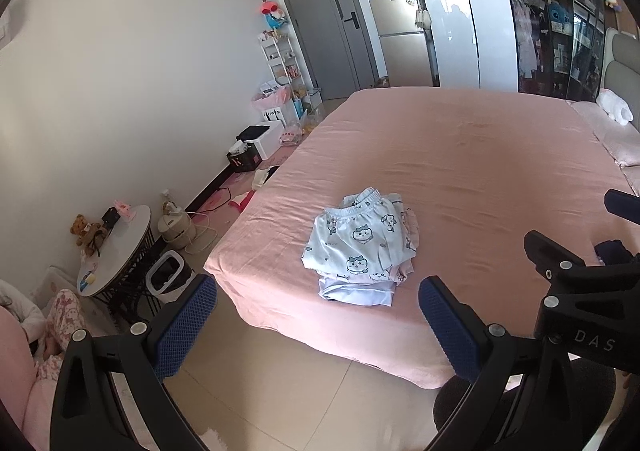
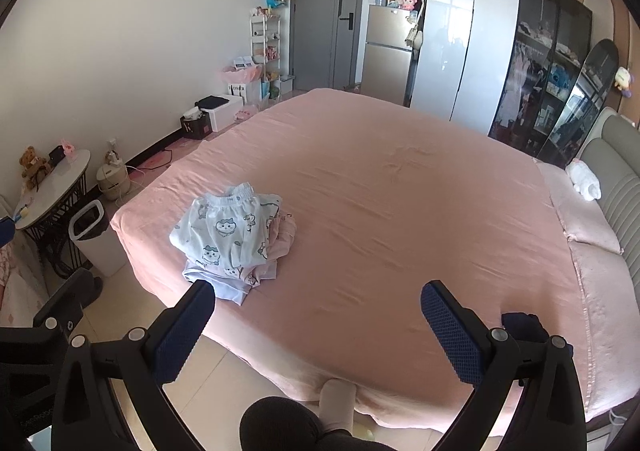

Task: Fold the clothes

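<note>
The left gripper [image 1: 318,325] hangs wide open and empty above the floor [image 1: 280,403] at the bed's corner; the right gripper [image 2: 318,325] is equally wide, empty, over the bed's near edge. Just ahead of the left fingers, and ahead-left of the right ones, a pile of folded clothes [image 1: 360,247] lies on the pink bed [image 1: 460,155], topped by pale blue cartoon-print shorts [image 2: 224,229]. A dark cloth [image 2: 520,325] sits by the right gripper's right finger. Far beyond stand a door [image 2: 324,17] and wardrobe [image 2: 464,35].

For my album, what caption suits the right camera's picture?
Open right gripper hovers before folded clothes on a pink bed.
</note>
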